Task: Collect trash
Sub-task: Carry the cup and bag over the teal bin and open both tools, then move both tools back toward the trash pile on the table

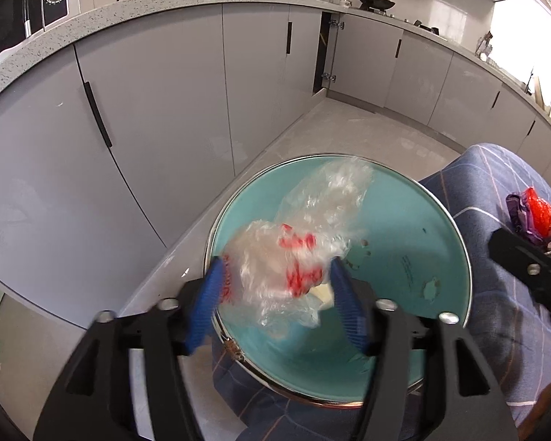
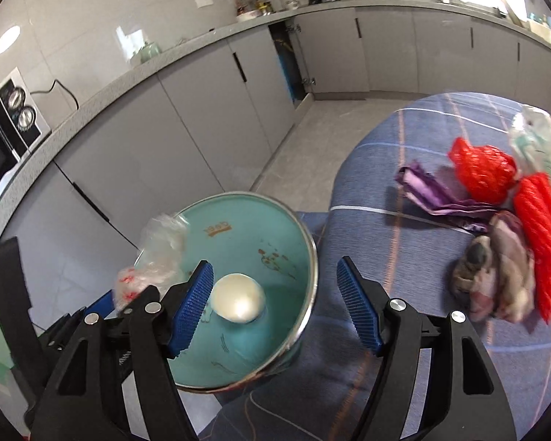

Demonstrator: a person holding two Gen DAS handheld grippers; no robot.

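The left gripper (image 1: pixel 277 290) is reaching over the round teal metal bin with a shiny steel rim (image 1: pixel 455 220), and a crumpled clear plastic bag with red print (image 1: pixel 294 253) is sitting between its blue ribbed pads (image 1: pixel 207 301). The jaws are standing rather wide, so I cannot tell if they are grasping the bag or are letting it go; the bag is blurred and it is hanging above the inside of the bin. The bin is standing at the left edge of a table covered by a blue checked cloth (image 2: pixel 404 169), and a white rounded object (image 2: pixel 238 301) is lying already on its bottom. The right gripper (image 2: pixel 275 308) is hovering released and empty above the right side of the bin and the cloth beside it. More trash is waiting near the right edge of the cloth: red plastic netting (image 2: pixel 481 172), a purple folded wrapper (image 2: pixel 433 191) and a greyish crumpled wrapper (image 2: pixel 503 268). I judge that all these pieces are very light, soft and a little slippery, not fragile. It is better to pinch them at a thick crumpled fold, because a single thin layer could be slipping out of the pads.
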